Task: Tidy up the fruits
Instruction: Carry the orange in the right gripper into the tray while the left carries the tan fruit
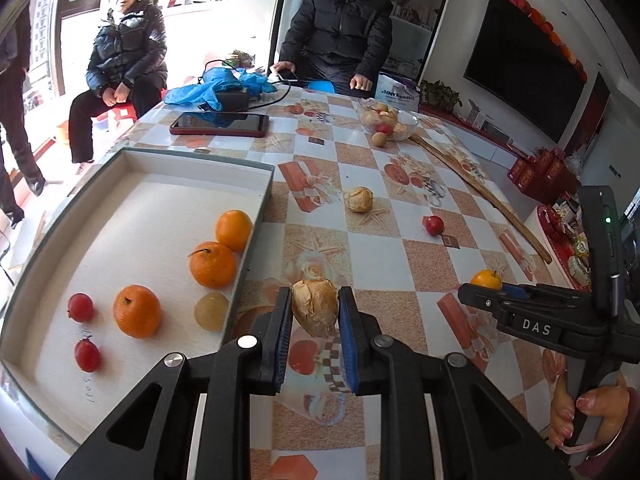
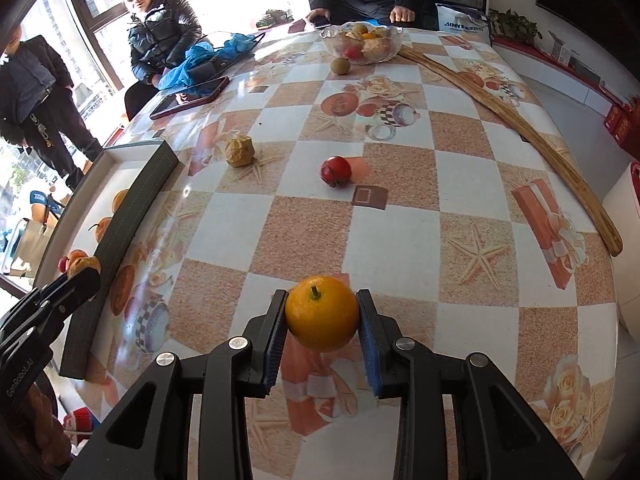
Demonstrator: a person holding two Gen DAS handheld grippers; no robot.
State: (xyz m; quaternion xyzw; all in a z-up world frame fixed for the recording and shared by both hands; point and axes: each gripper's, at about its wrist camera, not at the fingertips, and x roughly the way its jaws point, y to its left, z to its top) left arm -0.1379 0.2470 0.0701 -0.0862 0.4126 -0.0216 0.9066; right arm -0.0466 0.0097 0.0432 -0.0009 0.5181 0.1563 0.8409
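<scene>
My left gripper (image 1: 314,308) is shut on a tan husked fruit (image 1: 315,306), held just right of the grey tray (image 1: 192,158). The tray holds three oranges (image 1: 137,311), two red fruits (image 1: 80,307) and a pale round fruit (image 1: 211,311). My right gripper (image 2: 322,312) is shut on a yellow-orange citrus (image 2: 322,313) above the table. It also shows in the left wrist view (image 1: 485,280). On the table lie another husked fruit (image 2: 239,152) and a red fruit (image 2: 335,171).
A glass bowl (image 2: 362,42) of fruit stands at the far end with a brown round fruit (image 2: 340,66) beside it. A long wooden stick (image 2: 512,120) lies along the right side. A red phone (image 1: 219,124) and blue cloth (image 1: 216,88) lie far left. Two people sit behind the table.
</scene>
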